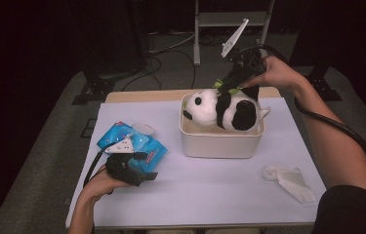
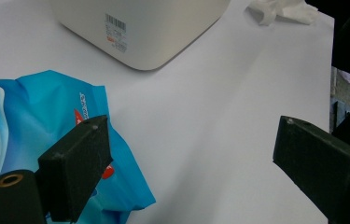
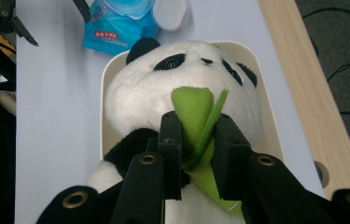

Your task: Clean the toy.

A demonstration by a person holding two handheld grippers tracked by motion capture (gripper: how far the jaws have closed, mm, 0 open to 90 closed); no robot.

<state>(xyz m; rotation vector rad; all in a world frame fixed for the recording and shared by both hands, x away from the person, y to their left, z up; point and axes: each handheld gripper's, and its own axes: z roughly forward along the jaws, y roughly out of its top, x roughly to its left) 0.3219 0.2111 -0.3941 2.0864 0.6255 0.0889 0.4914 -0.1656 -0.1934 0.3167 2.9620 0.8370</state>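
Observation:
A black and white plush panda (image 1: 222, 109) lies in a cream box (image 1: 219, 141) at the middle of the table. My right gripper (image 1: 229, 87) comes down on it from the far side and is shut on the panda's green felt leaf (image 3: 196, 116), with both pads pressing the cloth. At the left, my left gripper (image 1: 144, 168) rests low over the table beside a blue wipes pack (image 1: 132, 144). Its jaws stand wide apart, with bare white table between them, and one black pad (image 2: 77, 163) overlaps the pack's corner (image 2: 88, 135).
A crumpled white tissue (image 1: 288, 180) lies at the right front of the white table cover (image 1: 219, 190). A wooden table edge (image 3: 298, 93) runs behind the box. The right gripper's cable (image 1: 336, 126) loops along the person's forearm. Dark floor and stand legs lie beyond.

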